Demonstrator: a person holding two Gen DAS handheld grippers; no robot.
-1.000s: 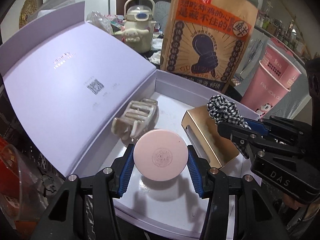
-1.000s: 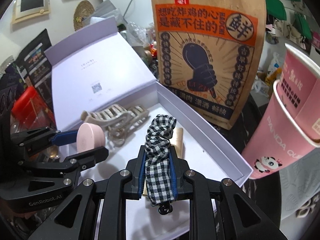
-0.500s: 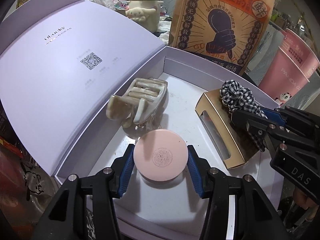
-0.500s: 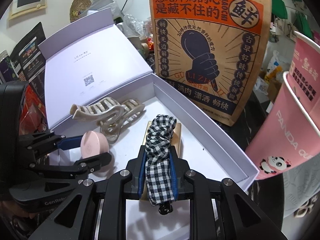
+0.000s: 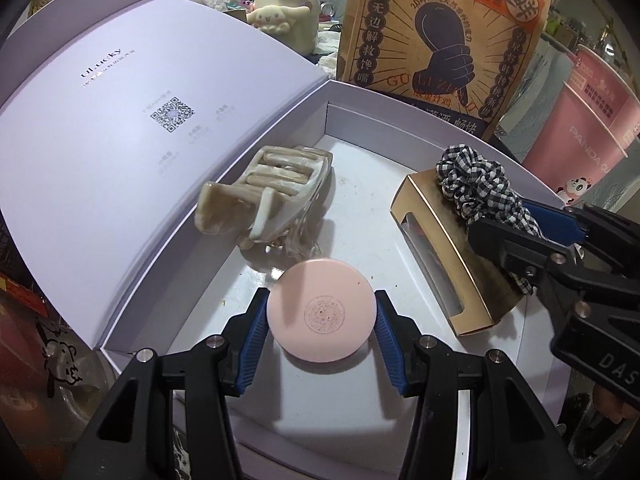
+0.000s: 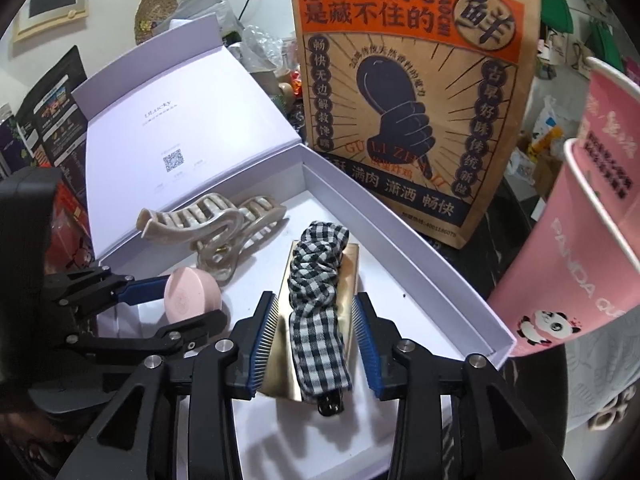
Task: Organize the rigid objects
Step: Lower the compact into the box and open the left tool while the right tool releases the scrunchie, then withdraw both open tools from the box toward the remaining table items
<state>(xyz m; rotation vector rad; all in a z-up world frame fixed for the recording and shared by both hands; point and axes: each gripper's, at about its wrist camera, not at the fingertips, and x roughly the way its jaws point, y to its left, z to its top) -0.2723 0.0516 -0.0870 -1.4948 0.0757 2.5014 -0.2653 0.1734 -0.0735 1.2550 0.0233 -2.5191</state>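
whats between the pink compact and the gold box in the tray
Nothing: only bare white floor of the tray separates the pink compact from the gold box, clearest in the left wrist view.

Behind box – brown snack bag (image 6: 412, 92), pink paper cups (image 6: 588, 240), cream character kettle (image 5: 286, 12).

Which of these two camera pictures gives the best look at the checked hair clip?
The right wrist view: the checked hair clip lies lengthwise on the gold box, centred between the open right gripper. The left wrist view shows it partly hidden behind that gripper.
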